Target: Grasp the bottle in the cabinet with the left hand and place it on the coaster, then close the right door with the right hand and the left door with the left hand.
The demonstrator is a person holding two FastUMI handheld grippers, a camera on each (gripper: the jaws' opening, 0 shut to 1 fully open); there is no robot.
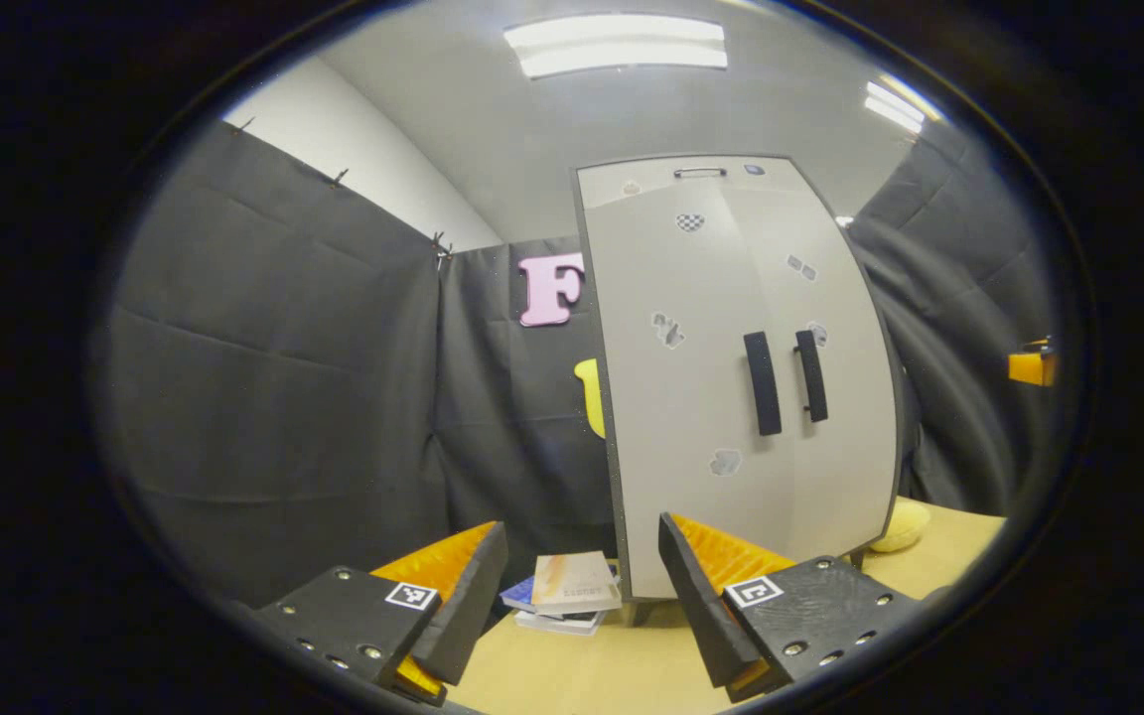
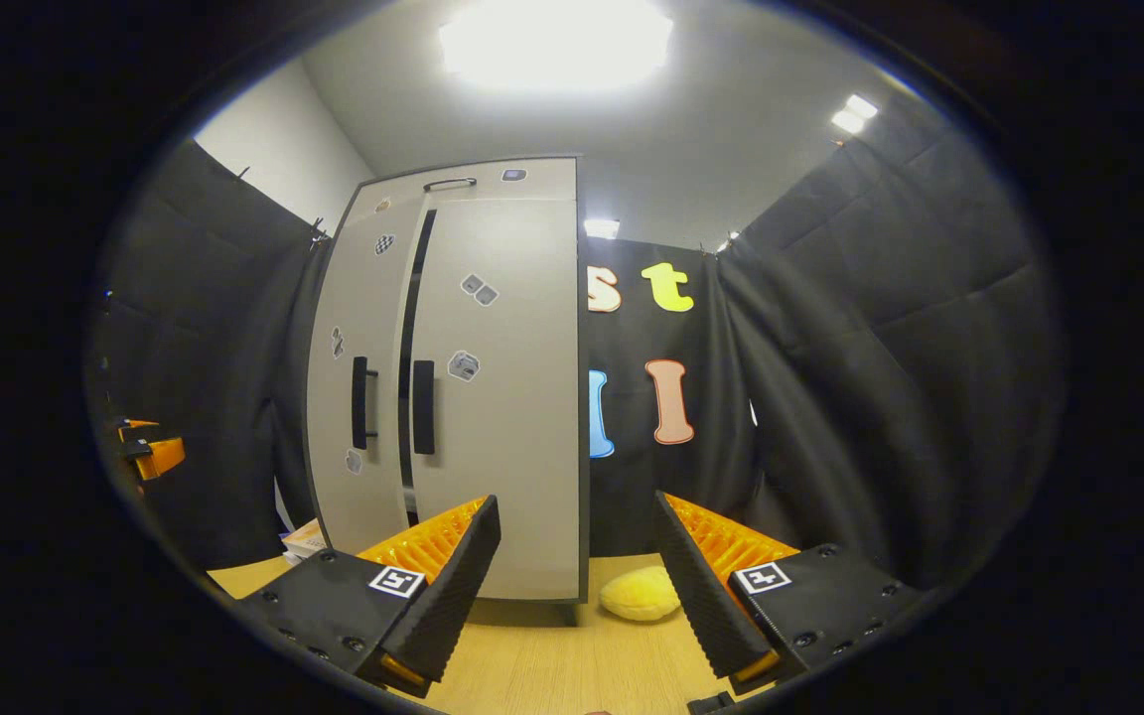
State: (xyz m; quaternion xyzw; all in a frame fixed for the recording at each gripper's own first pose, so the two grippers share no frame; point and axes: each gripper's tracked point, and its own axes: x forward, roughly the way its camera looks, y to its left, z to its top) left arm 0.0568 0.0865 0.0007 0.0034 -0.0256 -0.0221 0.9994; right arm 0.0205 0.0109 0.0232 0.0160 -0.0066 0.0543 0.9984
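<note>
Bottle: I cannot see it; I judge it sits inside the cabinet (image 1: pixel 731 377), which stands upright on the table (image 1: pixel 582 675) ahead of both tools. Its left door (image 1: pixel 676 397) looks shut, while the right door (image 2: pixel 502 397) shows a dark gap along its inner edge, slightly ajar. My left gripper (image 1: pixel 582 596) hangs wide open and empty, facing the left door handle (image 1: pixel 762 383), well apart. My right gripper (image 2: pixel 577 586) is likewise spread, holding nothing, near a yellow plush (image 2: pixel 640 594)

Small stack of books (image 1: pixel 565 593) and a yellow plush lump (image 2: pixel 640 594) on the wooden table (image 2: pixel 552 665)
</note>
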